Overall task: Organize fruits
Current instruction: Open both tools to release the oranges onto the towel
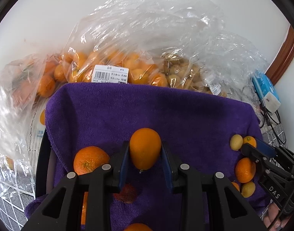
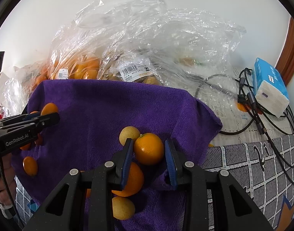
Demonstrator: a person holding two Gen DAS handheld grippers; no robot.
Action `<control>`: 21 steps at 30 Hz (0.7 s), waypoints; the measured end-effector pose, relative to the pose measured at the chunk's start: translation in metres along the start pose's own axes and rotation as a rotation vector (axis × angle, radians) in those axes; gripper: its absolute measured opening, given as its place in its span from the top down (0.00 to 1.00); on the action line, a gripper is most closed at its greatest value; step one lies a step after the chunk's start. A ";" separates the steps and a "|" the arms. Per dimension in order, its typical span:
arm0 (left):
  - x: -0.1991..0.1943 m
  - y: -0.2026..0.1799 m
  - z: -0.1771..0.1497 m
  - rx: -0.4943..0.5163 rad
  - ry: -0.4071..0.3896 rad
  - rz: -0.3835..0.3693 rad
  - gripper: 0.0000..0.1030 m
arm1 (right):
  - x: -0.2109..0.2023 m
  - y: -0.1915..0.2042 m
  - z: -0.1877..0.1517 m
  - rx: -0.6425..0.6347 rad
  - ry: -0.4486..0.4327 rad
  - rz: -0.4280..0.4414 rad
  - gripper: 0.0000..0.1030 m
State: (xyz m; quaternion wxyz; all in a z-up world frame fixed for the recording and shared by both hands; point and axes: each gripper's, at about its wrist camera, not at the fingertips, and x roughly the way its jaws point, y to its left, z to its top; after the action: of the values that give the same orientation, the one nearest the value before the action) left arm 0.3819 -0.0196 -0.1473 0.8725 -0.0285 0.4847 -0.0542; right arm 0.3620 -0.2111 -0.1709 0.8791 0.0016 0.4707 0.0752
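Observation:
A purple towel [image 1: 166, 111] covers a tray, with loose fruit on it. My left gripper [image 1: 145, 154] is shut on an oval orange fruit [image 1: 145, 148], held just above the towel. A round mandarin [image 1: 89, 159] lies to its left. My right gripper [image 2: 149, 150] is around a small orange [image 2: 148, 148]; the left pad touches it, the right pad stands a little off. A yellow-brown fruit [image 2: 128, 134] lies behind it, a mandarin [image 2: 133, 181] and another yellow fruit [image 2: 122, 207] below. The right gripper also shows in the left wrist view [image 1: 248, 147] beside small fruits.
Clear plastic bags of oranges [image 1: 108, 65] and yellow-brown fruit [image 1: 185, 75] lie behind the towel against a white wall. A blue tissue pack [image 2: 270, 84] and tangled cables [image 2: 252, 104] lie at the right. A grey checked cloth [image 2: 252, 163] covers the table.

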 end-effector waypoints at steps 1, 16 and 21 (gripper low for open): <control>0.002 0.001 -0.001 -0.004 0.003 -0.004 0.71 | -0.001 0.000 0.000 -0.001 -0.001 -0.001 0.67; -0.024 -0.003 -0.004 -0.008 -0.049 -0.012 0.59 | -0.027 0.001 -0.008 0.011 -0.031 0.000 0.53; -0.053 -0.002 -0.017 -0.001 -0.070 -0.007 0.55 | -0.048 -0.005 -0.018 0.067 -0.024 0.004 0.52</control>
State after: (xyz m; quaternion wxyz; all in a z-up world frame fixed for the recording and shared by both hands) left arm 0.3391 -0.0148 -0.1116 0.8887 -0.0326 0.4539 -0.0557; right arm 0.3217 -0.2238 -0.1417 0.8841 0.0327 0.4622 0.0612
